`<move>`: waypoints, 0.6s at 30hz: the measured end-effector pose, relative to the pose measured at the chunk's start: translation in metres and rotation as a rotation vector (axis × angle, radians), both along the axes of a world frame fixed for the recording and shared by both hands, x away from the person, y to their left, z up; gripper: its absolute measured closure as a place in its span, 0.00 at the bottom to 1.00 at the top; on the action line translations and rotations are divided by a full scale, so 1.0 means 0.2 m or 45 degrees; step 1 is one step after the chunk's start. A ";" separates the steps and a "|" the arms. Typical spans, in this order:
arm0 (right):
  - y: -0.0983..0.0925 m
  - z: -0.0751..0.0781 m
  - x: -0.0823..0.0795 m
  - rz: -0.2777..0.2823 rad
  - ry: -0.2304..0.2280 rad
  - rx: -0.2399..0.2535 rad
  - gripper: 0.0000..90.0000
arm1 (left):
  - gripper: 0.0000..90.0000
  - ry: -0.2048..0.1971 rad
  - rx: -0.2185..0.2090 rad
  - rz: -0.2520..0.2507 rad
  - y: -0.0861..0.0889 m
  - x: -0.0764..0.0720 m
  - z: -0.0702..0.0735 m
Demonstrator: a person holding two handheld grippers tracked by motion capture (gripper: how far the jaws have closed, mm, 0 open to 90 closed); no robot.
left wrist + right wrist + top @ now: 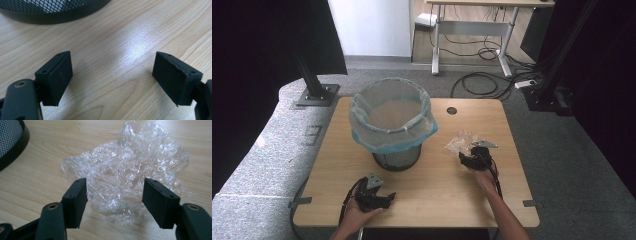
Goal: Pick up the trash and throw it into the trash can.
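Crumpled clear plastic film wad [125,172], glossy and wrinkled, lies on the light wood-grain table [432,190] right of the black wire-mesh bin [396,159] lined with a translucent blue-edged bag [389,122]; nothing discernible inside it. Right gripper [115,200] straddles the wad's near edge, jaws partly apart, pads not pressing. Left gripper [112,80] gapes wide over bare wood, holding nothing.

My right gripper [468,159] hides the near edge of the crumpled plastic wrap [459,142] in the high view, the mesh bin [10,140] is cut off at the right gripper view's left edge, wrap-to-pad contact unclear.
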State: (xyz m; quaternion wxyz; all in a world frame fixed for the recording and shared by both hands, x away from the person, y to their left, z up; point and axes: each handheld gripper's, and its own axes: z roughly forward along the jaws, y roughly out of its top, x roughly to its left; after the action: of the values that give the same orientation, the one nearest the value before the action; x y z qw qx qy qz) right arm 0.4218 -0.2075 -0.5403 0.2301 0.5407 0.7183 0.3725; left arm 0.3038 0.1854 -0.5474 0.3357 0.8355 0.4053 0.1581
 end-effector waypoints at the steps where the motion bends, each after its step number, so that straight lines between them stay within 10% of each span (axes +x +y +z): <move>1: 0.00 -0.01 0.00 0.002 0.004 -0.002 0.41 | 0.18 0.000 0.000 0.000 0.00 0.00 0.00; 18: -0.02 -0.06 -0.01 -0.001 0.014 -0.059 0.68 | 0.18 0.000 0.000 -0.006 -0.01 0.00 0.00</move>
State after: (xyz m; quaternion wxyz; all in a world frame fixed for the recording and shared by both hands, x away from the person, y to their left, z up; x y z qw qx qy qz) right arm 0.4189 -0.2125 -0.5525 0.2387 0.5375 0.7278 0.3529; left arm 0.3031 0.1839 -0.5474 0.3362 0.8364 0.4033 0.1572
